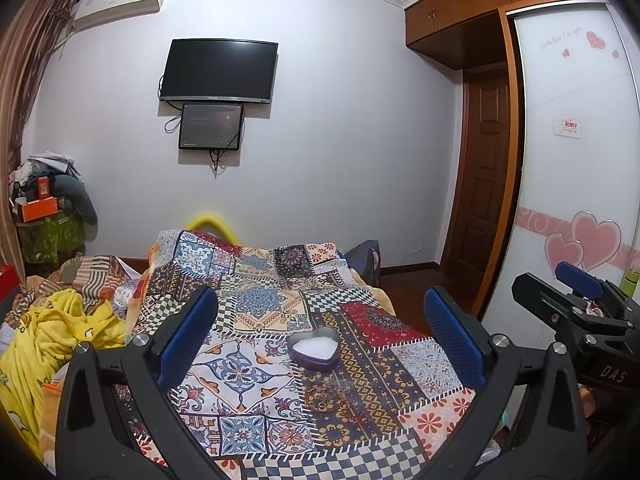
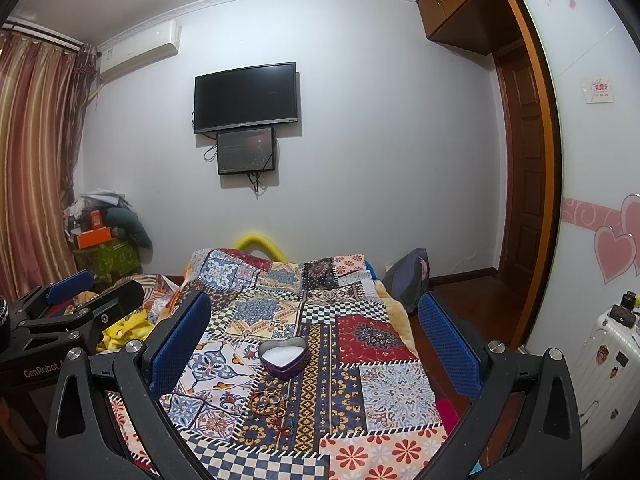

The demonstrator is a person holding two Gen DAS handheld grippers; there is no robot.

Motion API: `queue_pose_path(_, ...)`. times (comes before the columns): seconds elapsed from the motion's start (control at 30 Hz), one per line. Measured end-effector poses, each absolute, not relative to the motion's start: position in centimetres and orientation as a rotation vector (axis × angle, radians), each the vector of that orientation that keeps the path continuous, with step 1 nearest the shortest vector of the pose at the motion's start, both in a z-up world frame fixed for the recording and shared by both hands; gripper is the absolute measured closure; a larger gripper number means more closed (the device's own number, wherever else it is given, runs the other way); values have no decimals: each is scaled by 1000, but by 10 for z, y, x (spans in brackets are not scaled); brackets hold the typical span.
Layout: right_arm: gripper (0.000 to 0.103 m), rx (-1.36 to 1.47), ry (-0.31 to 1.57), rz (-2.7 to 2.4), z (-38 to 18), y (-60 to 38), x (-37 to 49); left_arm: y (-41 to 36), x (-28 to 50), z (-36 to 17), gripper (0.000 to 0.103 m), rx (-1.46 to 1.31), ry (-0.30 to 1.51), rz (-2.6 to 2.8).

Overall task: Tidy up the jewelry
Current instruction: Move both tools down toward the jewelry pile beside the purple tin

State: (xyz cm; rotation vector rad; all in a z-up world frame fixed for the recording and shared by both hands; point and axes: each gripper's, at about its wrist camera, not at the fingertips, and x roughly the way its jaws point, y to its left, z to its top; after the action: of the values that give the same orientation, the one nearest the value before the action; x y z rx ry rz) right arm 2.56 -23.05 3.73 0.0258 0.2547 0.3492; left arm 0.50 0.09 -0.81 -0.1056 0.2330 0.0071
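Right wrist view: rings and bangles [image 2: 269, 402] heaped on patchwork quilt [image 2: 392, 392], just before heart-shaped tin [image 2: 283, 357], white-lined, lidless. Quilt around bare. Left gripper [image 1: 320, 336], right gripper [image 2: 314, 340]: jaws wide, empty.

"GenRobot" on left tongs [image 2: 76, 300]; "DAS" on right tongs [image 1: 580, 284]

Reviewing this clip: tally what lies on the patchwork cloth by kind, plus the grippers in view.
Heart-shaped tin, open, white lining: 1
Pile of rings and bangles, pieces too tangled to count singly: 1
Grippers, both open and empty: 2, left gripper and right gripper
Total: 4
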Motion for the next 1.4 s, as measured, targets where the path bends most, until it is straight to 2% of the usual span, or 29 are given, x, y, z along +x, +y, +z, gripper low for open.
queue_pose_path(0.47,0,22,277,360,34,-227,35,5,17,-13,0,-101,249,9)
queue_pose_path(0.73,0,8,329,351,17,-224,56,20,46,-35,0,-119,314,21)
queue_pose_path(0.9,0,-1,381,338,-5,-224,73,32,69,-57,13,-133,389,56)
queue_pose_path(1.07,11,-24,456,341,-27,-222,91,48,98,-90,18,-141,496,79)
queue_pose_path(1.4,41,-85,664,410,-82,-213,122,45,130,-149,22,-109,683,21)
